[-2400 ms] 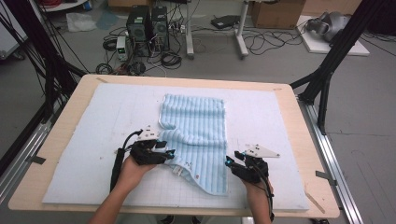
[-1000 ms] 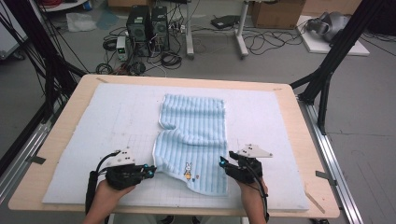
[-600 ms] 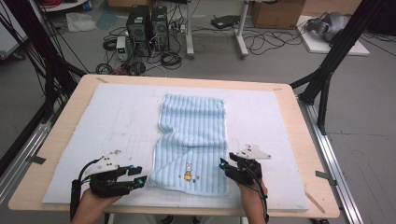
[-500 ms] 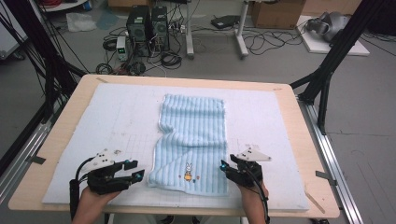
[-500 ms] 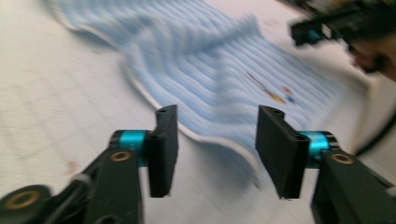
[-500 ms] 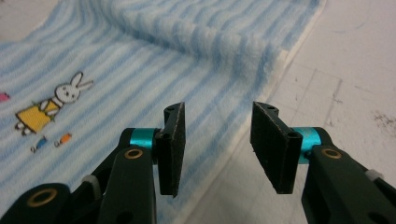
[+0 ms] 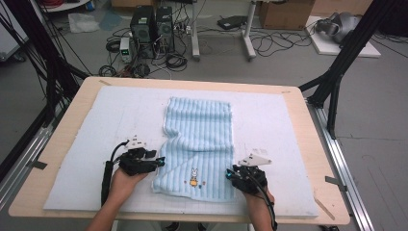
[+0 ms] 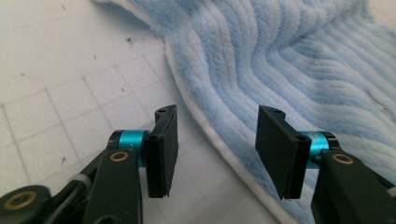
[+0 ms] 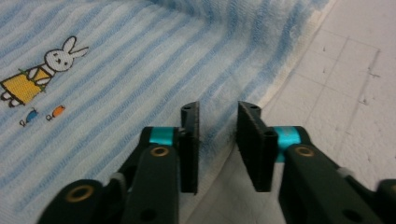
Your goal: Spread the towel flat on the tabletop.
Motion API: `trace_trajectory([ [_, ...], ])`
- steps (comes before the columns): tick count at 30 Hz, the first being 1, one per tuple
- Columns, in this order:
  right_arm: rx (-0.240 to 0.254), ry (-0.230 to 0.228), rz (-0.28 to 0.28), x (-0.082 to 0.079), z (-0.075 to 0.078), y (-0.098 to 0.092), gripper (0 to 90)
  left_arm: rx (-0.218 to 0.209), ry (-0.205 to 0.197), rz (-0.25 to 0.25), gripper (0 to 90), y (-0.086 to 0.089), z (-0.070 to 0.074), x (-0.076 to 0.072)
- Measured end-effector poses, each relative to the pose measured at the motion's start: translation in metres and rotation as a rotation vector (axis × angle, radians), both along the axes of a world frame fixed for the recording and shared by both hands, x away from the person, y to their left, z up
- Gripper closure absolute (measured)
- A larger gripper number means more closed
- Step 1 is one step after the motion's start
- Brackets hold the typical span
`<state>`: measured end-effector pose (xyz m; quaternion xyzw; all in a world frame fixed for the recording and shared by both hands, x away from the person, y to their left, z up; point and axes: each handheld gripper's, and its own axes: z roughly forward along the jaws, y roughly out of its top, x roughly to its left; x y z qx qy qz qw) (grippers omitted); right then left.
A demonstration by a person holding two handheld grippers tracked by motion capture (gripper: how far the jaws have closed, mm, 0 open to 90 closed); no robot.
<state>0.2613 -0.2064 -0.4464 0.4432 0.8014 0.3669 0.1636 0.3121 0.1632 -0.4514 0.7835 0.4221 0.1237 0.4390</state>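
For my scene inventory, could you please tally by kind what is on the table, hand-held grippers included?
Towel, light blue striped with a rabbit motif: 1
White gridded mat under it: 1
Hand-held grippers: 2, the left hand-held gripper at the towel's left edge and the right hand-held gripper at its right edge
Total: 4

A white gridded mat (image 7: pixel 96 130) covers the wooden table (image 7: pixel 62 139) beneath both tongs and spreads away from them on every side. Past the table's far edge, well beyond the tongs, two black computer towers (image 7: pixel 151 24) stand on the grey floor among loose cables (image 7: pixel 269 43). A cardboard box (image 7: pixel 284 12) sits farther right, near black frame struts (image 7: pixel 346 53).
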Motion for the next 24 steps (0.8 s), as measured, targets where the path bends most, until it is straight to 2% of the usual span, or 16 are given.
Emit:
trace_trajectory([
  [1, 0.006, 0.007, 0.016, 0.001, 0.0, 0.001, 84.4, 0.016, -0.005, -0.005, 55.9, -0.002, 0.0, 0.0],
  [2, -0.002, 0.004, 0.019, 0.002, 0.001, 0.003, 85.8, 0.05, -0.03, -0.006, 66.1, -0.005, 0.0, -0.002],
  [3, -0.012, -0.009, 0.017, 0.003, 0.001, 0.004, 86.3, 0.058, -0.035, -0.041, 84.2, -0.007, 0.0, -0.002],
  [4, -0.012, -0.013, 0.009, 0.004, 0.001, 0.004, 86.5, 0.08, -0.047, -0.042, 87.4, -0.009, 0.001, -0.002],
  [6, -0.009, -0.023, -0.019, 0.007, 0.0, 0.003, 86.6, 0.104, -0.07, -0.018, 88.1, -0.01, 0.001, 0.0],
  [7, -0.011, -0.03, -0.038, 0.008, -0.001, 0.003, 86.6, 0.103, -0.078, 0.014, 88.1, -0.01, 0.001, 0.002],
  [9, -0.016, -0.043, -0.074, 0.012, -0.001, 0.002, 86.5, 0.082, -0.068, 0.056, 88.2, -0.008, 0.0, 0.009],
  [12, -0.031, -0.066, -0.107, 0.016, -0.001, 0.005, 85.8, 0.1, -0.062, 0.07, 88.1, -0.01, 0.001, 0.017],
  [13, -0.037, -0.065, -0.109, 0.018, -0.002, 0.007, 84.4, 0.096, -0.068, 0.077, 87.9, -0.01, 0.001, 0.018],
  [14, -0.04, -0.069, -0.113, 0.018, -0.002, 0.009, 81.5, 0.072, -0.06, 0.083, 86.7, -0.009, 0.001, 0.018],
  [15, -0.034, -0.074, -0.112, 0.018, -0.002, 0.009, 77.4, 0.041, -0.053, 0.083, 81.7, -0.008, 0.001, 0.019],
  [17, -0.01, -0.075, -0.111, 0.015, -0.001, 0.008, 73.5, 0.005, -0.044, 0.064, 67.0, -0.006, 0.003, 0.015],
  [18, -0.003, -0.08, -0.105, 0.013, 0.0, 0.007, 71.6, -0.02, -0.045, 0.053, 61.9, -0.005, 0.004, 0.011],
  [22, 0.021, -0.097, -0.082, 0.001, 0.004, 0.001, 68.0, -0.106, -0.05, 0.035, 51.4, 0.005, 0.007, -0.005],
  [24, 0.021, -0.103, -0.073, -0.006, 0.006, -0.002, 66.3, -0.123, -0.055, 0.035, 47.4, 0.009, 0.007, -0.014],
])
